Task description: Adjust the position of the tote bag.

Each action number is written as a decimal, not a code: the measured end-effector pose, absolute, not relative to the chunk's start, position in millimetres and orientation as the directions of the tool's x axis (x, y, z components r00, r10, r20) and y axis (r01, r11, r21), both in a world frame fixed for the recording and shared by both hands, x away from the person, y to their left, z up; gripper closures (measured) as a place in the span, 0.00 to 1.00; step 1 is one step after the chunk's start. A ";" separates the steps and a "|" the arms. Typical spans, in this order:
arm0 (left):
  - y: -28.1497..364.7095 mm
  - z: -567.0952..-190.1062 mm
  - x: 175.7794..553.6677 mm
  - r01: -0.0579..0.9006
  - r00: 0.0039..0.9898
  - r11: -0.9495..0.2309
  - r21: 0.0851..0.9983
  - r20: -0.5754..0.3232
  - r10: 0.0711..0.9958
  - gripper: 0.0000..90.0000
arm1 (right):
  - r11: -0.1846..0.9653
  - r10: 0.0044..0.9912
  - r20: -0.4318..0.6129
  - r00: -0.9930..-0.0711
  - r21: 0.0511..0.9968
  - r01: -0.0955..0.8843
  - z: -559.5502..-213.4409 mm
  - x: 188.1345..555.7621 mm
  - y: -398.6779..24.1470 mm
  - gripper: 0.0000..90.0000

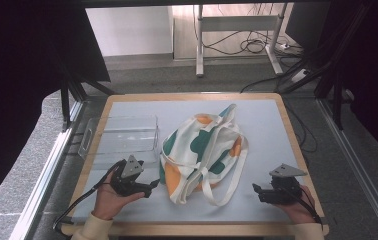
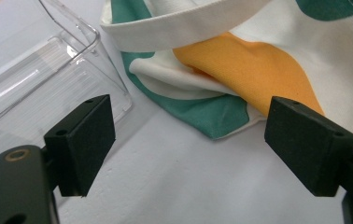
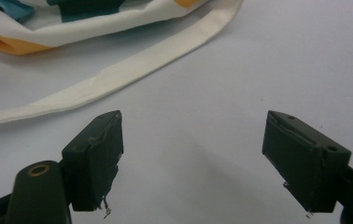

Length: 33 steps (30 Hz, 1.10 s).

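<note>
A crumpled cloth tote bag [image 1: 202, 150], cream with green and orange patches, lies in the middle of the pale blue mat [image 1: 262, 125]. Its long cream strap [image 1: 227, 187] loops toward the front edge. My left gripper [image 1: 153, 184] rests just left of the bag's lower corner, jaws open, nothing between them. In the left gripper view the bag's green and orange corner [image 2: 221, 112] lies just ahead of the open gripper [image 2: 188, 149]. My right gripper [image 1: 256, 190] sits at the front right, open and empty. The strap [image 3: 132, 70] runs across the mat ahead of the right gripper [image 3: 191, 163].
A clear plastic bin [image 1: 122, 137] lies on the mat left of the bag; its corner [image 2: 62, 70] is close to my left jaw. The wooden table rim [image 1: 192, 96] frames the mat. Bare mat lies between bag and right gripper.
</note>
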State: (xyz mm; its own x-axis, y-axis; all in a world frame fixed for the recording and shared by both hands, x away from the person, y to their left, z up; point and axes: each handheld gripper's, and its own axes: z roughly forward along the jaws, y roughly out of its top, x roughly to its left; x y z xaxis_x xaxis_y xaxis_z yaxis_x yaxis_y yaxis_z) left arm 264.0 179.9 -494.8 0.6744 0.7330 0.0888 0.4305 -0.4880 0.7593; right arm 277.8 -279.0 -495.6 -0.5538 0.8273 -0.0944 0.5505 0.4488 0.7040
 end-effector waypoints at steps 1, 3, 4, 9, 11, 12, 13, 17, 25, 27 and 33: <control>180.0 -494.9 263.8 0.430 0.675 -0.491 0.758 0.091 0.732 0.18 | 0.447 0.829 -0.095 -0.551 0.704 0.552 -495.8 278.6 -279.5 0.23; 180.8 -494.6 263.3 0.431 0.679 -0.490 0.758 0.086 0.729 0.18 | 0.436 0.835 -0.089 -0.544 0.709 0.554 -495.8 280.9 -281.2 0.23; 181.2 -494.0 262.9 0.438 0.679 -0.480 0.760 0.071 0.731 0.18 | 0.432 0.838 -0.088 -0.538 0.710 0.556 -495.7 281.5 -281.3 0.24; 184.1 -488.9 261.2 0.451 0.690 -0.457 0.767 0.026 0.723 0.24 | 0.432 0.840 -0.085 -0.536 0.703 0.565 -496.7 282.9 -279.3 0.24; 185.7 -486.5 260.1 0.455 0.687 -0.447 0.771 0.015 0.726 0.26 | 0.434 0.837 -0.083 -0.541 0.703 0.564 -497.2 283.6 -278.4 0.25; 186.6 -485.2 259.8 0.459 0.686 -0.443 0.771 0.010 0.728 0.27 | 0.433 0.837 -0.081 -0.541 0.702 0.565 -497.3 284.0 -278.0 0.25; 187.2 -484.4 259.5 0.461 0.684 -0.439 0.771 0.007 0.729 0.28 | 0.431 0.837 -0.076 -0.542 0.702 0.567 -497.3 284.2 -277.5 0.25; 186.5 -482.4 257.5 0.445 0.697 -0.438 0.781 0.004 0.717 0.30 | 0.433 0.835 -0.076 -0.545 0.702 0.565 -496.7 284.8 -276.1 0.26; 177.1 -478.5 253.1 0.424 0.726 -0.456 0.782 0.007 0.688 0.32 | 0.409 0.838 -0.047 -0.543 0.712 0.570 -495.6 285.9 -276.4 0.27; 176.0 -477.4 252.2 0.423 0.729 -0.456 0.783 0.005 0.685 0.33 | 0.400 0.843 -0.043 -0.536 0.717 0.571 -495.0 286.1 -276.7 0.27; 175.0 -474.5 250.7 0.421 0.741 -0.442 0.792 -0.019 0.672 0.33 | 0.379 0.860 -0.034 -0.510 0.711 0.592 -495.5 287.7 -278.1 0.27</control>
State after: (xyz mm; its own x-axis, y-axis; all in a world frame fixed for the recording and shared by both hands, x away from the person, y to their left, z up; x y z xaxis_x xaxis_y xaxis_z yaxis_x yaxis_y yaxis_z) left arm 250.7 175.0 -474.5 0.7406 0.6717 -0.0188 0.4214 -0.4425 0.7916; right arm 287.7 -278.1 -495.5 -0.5099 0.8596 -0.0340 0.5923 0.3795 0.7108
